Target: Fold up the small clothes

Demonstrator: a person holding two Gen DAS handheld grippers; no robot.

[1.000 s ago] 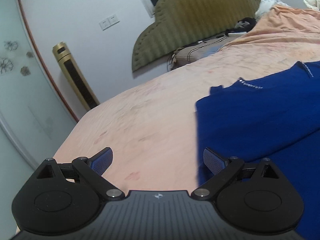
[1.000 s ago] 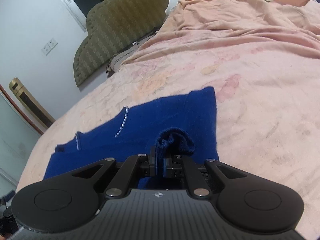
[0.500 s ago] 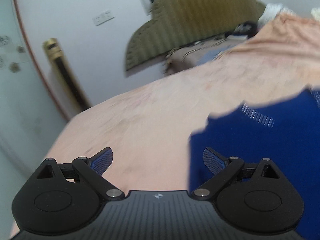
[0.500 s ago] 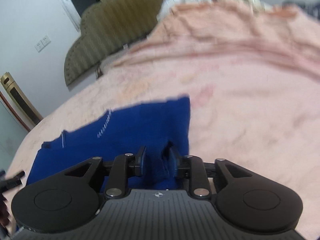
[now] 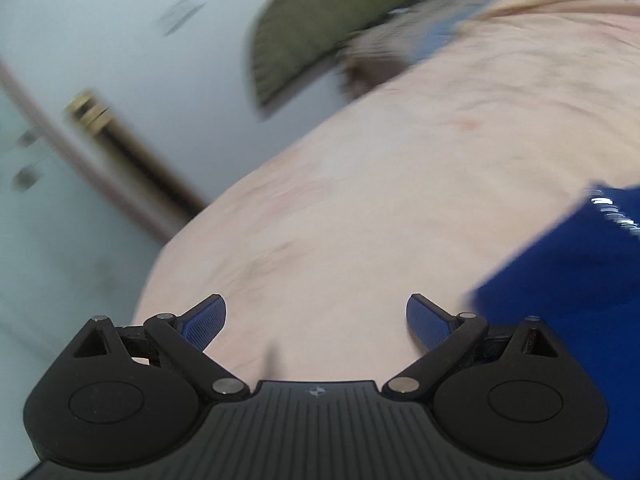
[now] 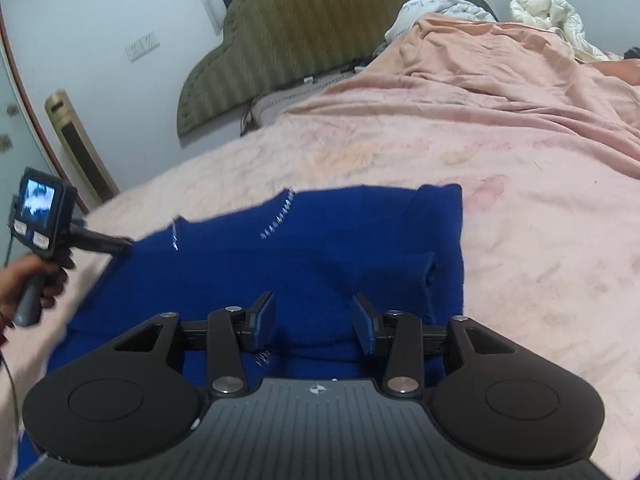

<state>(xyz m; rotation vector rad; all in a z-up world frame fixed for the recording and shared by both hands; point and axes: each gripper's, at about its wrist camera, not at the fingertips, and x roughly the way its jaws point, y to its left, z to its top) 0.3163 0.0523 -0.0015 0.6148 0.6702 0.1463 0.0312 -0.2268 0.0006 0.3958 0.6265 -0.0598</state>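
Note:
A dark blue garment [image 6: 320, 256] with small silver trim lies partly folded on the pink bedspread [image 6: 520, 184]. My right gripper [image 6: 314, 320] hovers just over its near part. Its jaws are opening and no cloth is between the pads. In the blurred left wrist view the garment [image 5: 568, 280] fills the right edge only. My left gripper [image 5: 316, 320] stands wide open over bare bedspread [image 5: 360, 208], to the left of the cloth. The right wrist view also shows the left gripper [image 6: 120, 245], held by a hand [image 6: 28, 280] at the garment's left edge.
A green padded headboard [image 6: 320, 40] stands at the far end of the bed. Rumpled pink bedding and white cloth [image 6: 552, 16] are piled at the far right. A gold tower fan [image 6: 80, 148] stands by the wall on the left, past the bed's edge.
My right gripper has let go of the bunched blue cloth it pinched, and the fold now lies flat. My left gripper has slid left, off the garment, staying open.

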